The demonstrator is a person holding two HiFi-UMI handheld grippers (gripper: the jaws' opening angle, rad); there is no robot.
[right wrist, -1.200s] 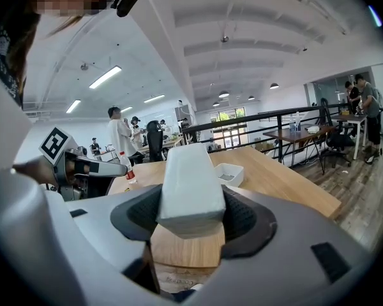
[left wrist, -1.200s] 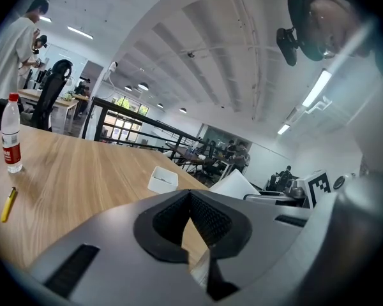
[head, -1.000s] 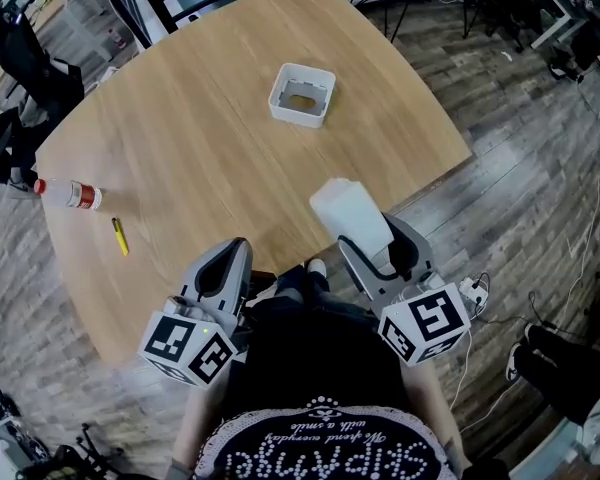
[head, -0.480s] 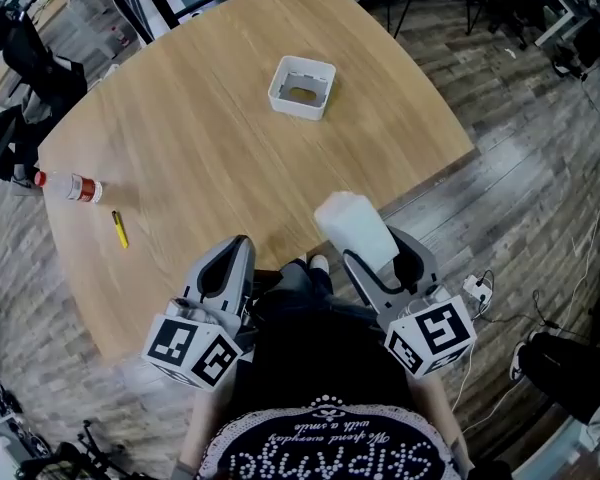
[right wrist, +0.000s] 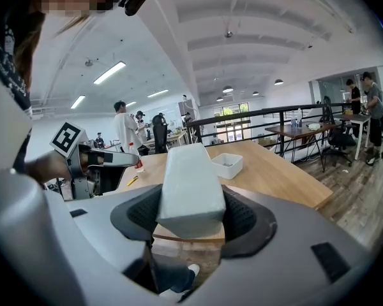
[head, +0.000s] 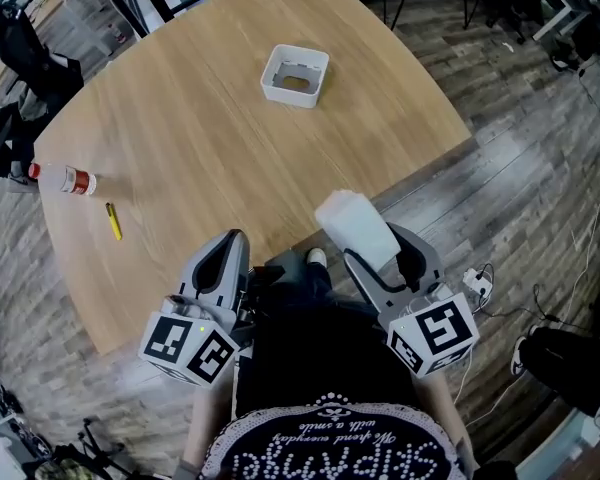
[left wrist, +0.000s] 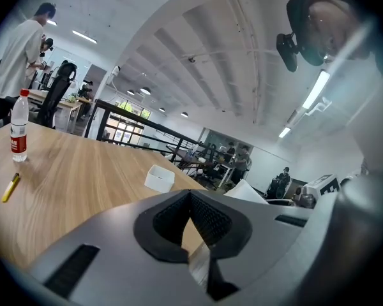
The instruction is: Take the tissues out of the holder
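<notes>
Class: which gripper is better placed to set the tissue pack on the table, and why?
Right. The right gripper holds the tissue pack in its jaws by the near edge of the table; the left gripper has its jaws together, empty.

Large rounded wooden table fills the upper left of the head view. Grey-brown plank floor to the right and lower left, with cables at the right edge. Right gripper view, mid-right: black railing behind the table, with a desk and office chair beyond it. White ribbed ceiling. Strip lights upper left. Bright windows at centre.
</notes>
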